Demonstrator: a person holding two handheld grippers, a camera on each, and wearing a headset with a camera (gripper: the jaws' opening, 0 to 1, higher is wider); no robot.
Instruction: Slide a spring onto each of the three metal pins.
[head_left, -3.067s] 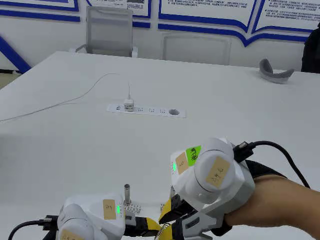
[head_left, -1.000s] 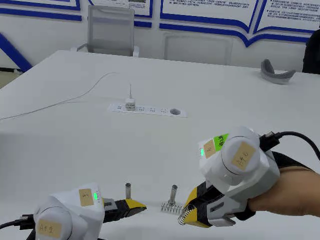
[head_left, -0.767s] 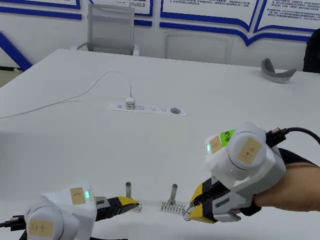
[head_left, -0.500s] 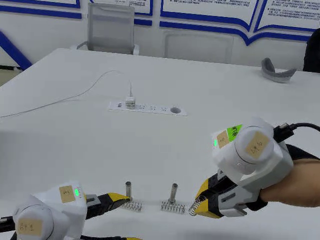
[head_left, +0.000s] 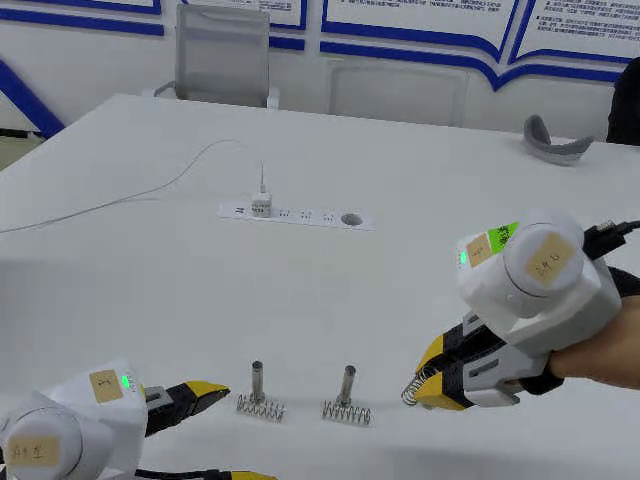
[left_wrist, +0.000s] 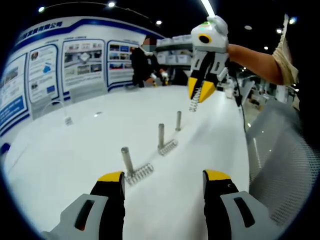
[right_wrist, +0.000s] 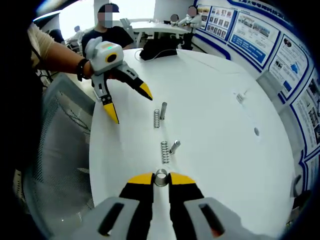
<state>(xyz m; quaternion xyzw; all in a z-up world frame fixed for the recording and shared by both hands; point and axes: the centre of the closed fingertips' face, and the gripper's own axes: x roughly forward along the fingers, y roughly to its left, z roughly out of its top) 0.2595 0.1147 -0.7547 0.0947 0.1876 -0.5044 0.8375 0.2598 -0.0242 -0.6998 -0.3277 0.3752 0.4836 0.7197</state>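
Main risk: your right gripper (right_wrist: 160, 181) has its yellow-tipped fingers (right_wrist: 142, 180) clamped on one end of a small coiled steel spring (head_left: 413, 386). The rest of the spring sticks out free at a slant. If its open end isn't lined up with the pin top, it will likely catch on the rim, buckle or pop out, then roll toward the near edge of the white counter (head_left: 330, 290). Squeezing harder could crush the coils.

Three short grey metal pins stand in a row close to that near edge. The held spring is in the air near the third pin (left_wrist: 178, 120), above it and not on it. A loose spring (head_left: 260, 406) lies flat against the foot of the first pin (head_left: 257, 378), and another loose spring (head_left: 346, 412) lies against the middle pin (head_left: 347, 382), so none looks threaded yet. A low sweep could knock those two away or tip a pin (can't tell if the pins are fixed).

Pose: your right hand is raised off the counter, with the gripper angled down toward the row. Your left gripper (left_wrist: 164, 176) sits low at the near edge and points along the row at the first pin. Its fingers are wide apart, holding nothing.
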